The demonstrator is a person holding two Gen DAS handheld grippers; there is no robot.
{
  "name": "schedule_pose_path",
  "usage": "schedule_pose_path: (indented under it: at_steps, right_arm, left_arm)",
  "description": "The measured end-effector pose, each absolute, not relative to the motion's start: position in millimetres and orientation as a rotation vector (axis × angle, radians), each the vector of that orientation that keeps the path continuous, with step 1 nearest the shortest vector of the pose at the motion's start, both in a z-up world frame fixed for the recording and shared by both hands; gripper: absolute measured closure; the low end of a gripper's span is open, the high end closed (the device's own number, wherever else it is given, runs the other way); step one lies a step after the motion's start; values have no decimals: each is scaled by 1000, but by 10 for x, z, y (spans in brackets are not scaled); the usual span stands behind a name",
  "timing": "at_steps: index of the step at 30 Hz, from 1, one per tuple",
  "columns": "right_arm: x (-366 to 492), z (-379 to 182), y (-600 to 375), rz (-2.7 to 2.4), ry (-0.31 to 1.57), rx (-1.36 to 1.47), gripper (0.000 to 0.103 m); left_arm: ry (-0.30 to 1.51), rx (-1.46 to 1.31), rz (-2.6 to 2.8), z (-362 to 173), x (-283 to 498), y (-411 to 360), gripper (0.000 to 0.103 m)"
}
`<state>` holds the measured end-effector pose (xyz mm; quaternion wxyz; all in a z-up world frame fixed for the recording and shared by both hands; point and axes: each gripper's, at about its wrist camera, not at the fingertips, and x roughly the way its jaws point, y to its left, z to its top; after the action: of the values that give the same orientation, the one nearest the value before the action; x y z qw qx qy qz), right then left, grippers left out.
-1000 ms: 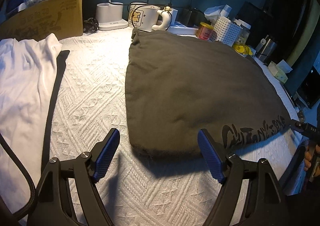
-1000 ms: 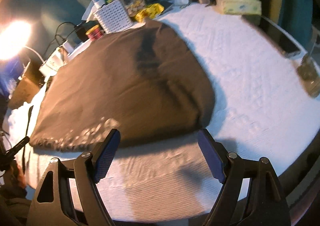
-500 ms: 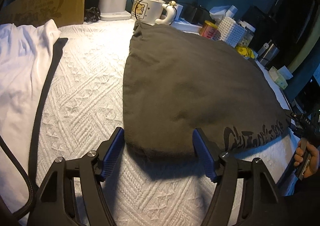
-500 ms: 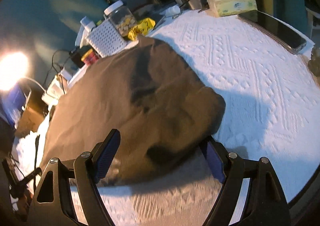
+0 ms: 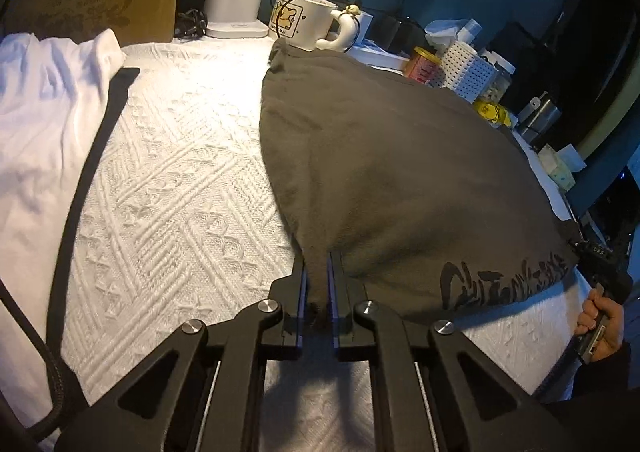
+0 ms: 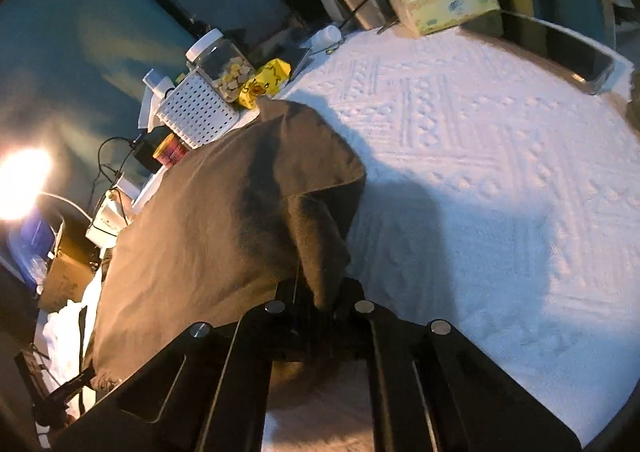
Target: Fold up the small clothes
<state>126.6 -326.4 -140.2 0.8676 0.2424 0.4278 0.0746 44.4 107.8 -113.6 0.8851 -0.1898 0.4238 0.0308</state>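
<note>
Left gripper (image 5: 317, 284) clamped on dark garment (image 5: 392, 180) near hem corner; right gripper (image 6: 320, 302) pinches opposite corner. Both corners secured, fold itself not yet made.

White textured cover (image 5: 168, 188) under everything; cartoon mug (image 5: 308, 26) top centre, cardboard box (image 5: 104, 4) upper left, tissue box (image 6: 448, 4) top right.
</note>
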Motion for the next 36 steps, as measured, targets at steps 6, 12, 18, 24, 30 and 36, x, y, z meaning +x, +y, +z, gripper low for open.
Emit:
schedule_pose_path:
  at_steps: [6,12,18,24,30,36]
  right_arm:
    - [1117,-1318,-3417,133,877,464,98]
    - [950,-1218,-3529,113,854,439,98]
    - [736,-1149,-3676,93,842,424,98]
    - [564,-1133,-3733,81,841,421,98]
    - [425,-1132,-3768,73,848,406,98]
    - [418,-1239,-3701,44,879,333,97]
  left_arm:
    - [884,-368,46,-1056,380,968,96]
    - [883,-358,17,-981,214,820,96]
    - [897,-352,-4,-978,44,653,96]
    - [905,-337,-16,-972,-98,567,96]
    - [926,-322,-12,-1038,-167,518,96]
    - [951,-330,-3,-1153,-146,541,96]
